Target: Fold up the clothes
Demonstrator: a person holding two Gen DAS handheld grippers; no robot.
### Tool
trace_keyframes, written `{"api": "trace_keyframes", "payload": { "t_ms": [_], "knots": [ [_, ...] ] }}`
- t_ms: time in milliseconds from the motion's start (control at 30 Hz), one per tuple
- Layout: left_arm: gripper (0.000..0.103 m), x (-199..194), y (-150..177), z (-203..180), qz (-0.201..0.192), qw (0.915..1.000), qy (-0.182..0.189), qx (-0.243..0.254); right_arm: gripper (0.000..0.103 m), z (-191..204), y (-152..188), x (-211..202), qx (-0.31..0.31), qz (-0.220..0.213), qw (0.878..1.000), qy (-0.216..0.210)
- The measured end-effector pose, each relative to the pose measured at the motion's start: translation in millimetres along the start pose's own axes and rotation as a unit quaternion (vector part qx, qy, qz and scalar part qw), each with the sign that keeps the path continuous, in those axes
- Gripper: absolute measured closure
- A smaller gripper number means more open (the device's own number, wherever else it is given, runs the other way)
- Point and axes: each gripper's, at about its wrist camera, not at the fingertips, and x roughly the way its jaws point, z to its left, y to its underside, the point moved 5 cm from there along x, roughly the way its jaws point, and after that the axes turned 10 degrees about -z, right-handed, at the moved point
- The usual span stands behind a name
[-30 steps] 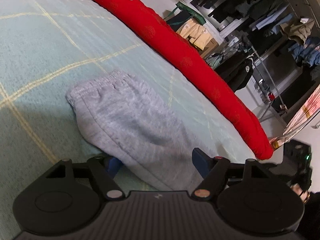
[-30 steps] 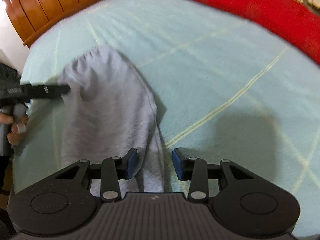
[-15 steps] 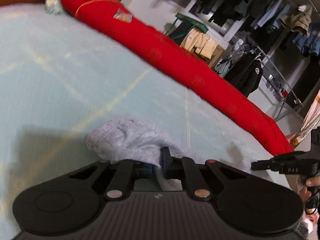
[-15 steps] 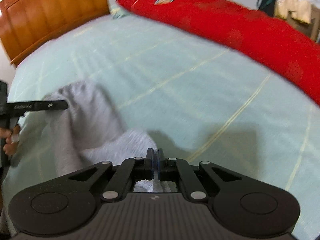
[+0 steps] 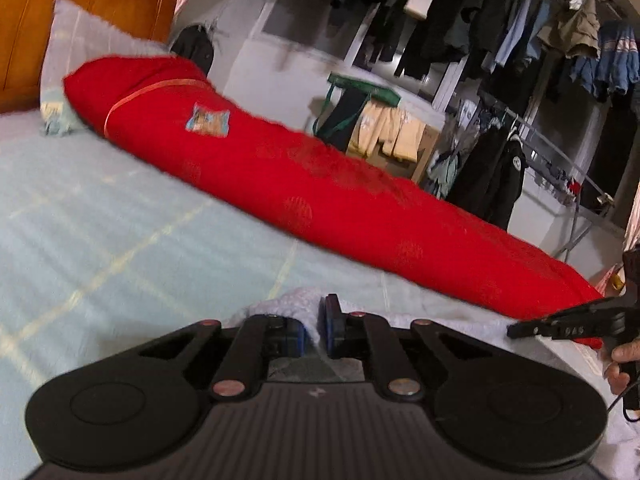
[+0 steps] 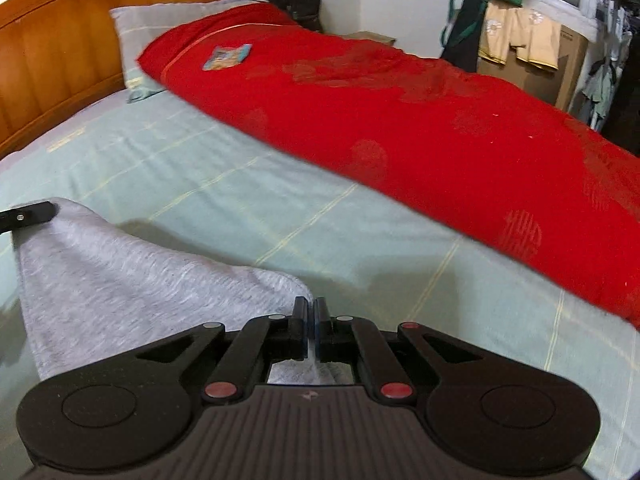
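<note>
I'm working over a bed (image 6: 224, 208) with a pale green checked sheet, a long red quilt (image 6: 420, 120) rolled along its far side and a wooden headboard (image 6: 60, 48) behind. The grey garment (image 6: 132, 276) hangs off the sheet between my two tools. My right claw (image 6: 311, 326) is pinched nearly closed on one corner of the cloth. My left claw (image 5: 314, 330) grips another bunch of the same fabric, its jaws standing a little wider around the thicker fold. The stretch between them looks taut and slanted.

My worry is that the right pinch holds only a thin edge; a sharp pull apart could slip it free. If either corner drops, the cloth would crumple on the sheet and the fold line would go crooked.
</note>
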Motion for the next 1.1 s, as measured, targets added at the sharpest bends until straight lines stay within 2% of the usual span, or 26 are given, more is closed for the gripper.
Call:
{"api": "trace_keyframes", "payload": {
  "t_ms": [67, 133, 167, 267, 367, 433, 500, 567, 600, 633, 700, 967, 1100],
  "knots": [
    [0.095, 2.3, -0.9, -7.4, -0.025, 0.9995, 0.007, 0.016, 0.099, -6.4, -0.9, 13.0, 0.006, -0.002, 1.000, 0.008],
    [0.094, 3.5, 6.9, -11.4, -0.032, 0.9989, 0.013, 0.031, 0.099, -13.0, 5.1, 24.1, 0.017, -0.004, 1.000, 0.011],
    [0.094, 5.1, 13.5, -9.7, -0.025, 0.9992, 0.012, 0.029, 0.098, -14.8, 10.0, 29.6, 0.021, 0.001, 1.000, 0.010],
    [0.094, 12.2, 43.1, 10.4, 0.043, 0.9989, -0.005, -0.019, 0.097, -16.0, 28.0, 45.1, 0.026, 0.026, 0.999, 0.002],
    [0.094, 9.0, 57.1, 20.4, 0.070, 0.9963, -0.001, -0.050, 0.089, -12.1, 42.2, 55.6, 0.016, 0.053, 0.998, -0.001],
    [0.094, 6.7, 66.3, 26.9, 0.088, 0.9937, 0.002, -0.070, 0.082, -7.4, 37.9, 55.0, 0.011, 0.048, 0.999, -0.007],
    [0.085, 4.4, 75.5, 33.3, 0.105, 0.9903, 0.005, -0.091, 0.074, -1.5, 25.4, 51.6, 0.015, 0.029, 0.999, -0.019],
    [0.056, 4.8, 77.2, 37.8, 0.101, 0.9895, 0.013, -0.103, 0.066, 11.3, 10.7, 51.1, 0.009, 0.011, 0.999, -0.040],
    [0.051, 3.9, 77.3, 41.0, 0.092, 0.9903, 0.017, -0.103, 0.059, 18.1, 5.1, 53.0, 0.002, 0.007, 0.999, -0.051],
    [0.045, 3.0, 77.5, 44.1, 0.084, 0.9910, 0.022, -0.102, 0.057, 27.2, -0.4, 56.9, -0.010, 0.004, 0.998, -0.061],
    [0.044, 1.6, 77.6, 49.6, 0.071, 0.9918, 0.030, -0.102, 0.050, 45.9, -8.6, 70.6, -0.031, 0.004, 0.996, -0.078],
    [0.046, 3.4, 75.4, 57.1, 0.072, 0.9898, 0.046, -0.114, 0.047, 100.9, -18.7, 148.4, -0.038, 0.017, 0.989, -0.139],
    [0.048, 4.4, 74.3, 60.8, 0.072, 0.9886, 0.054, -0.121, 0.042, 114.0, -6.2, 168.1, -0.043, 0.033, 0.986, -0.161]
  ]
}}
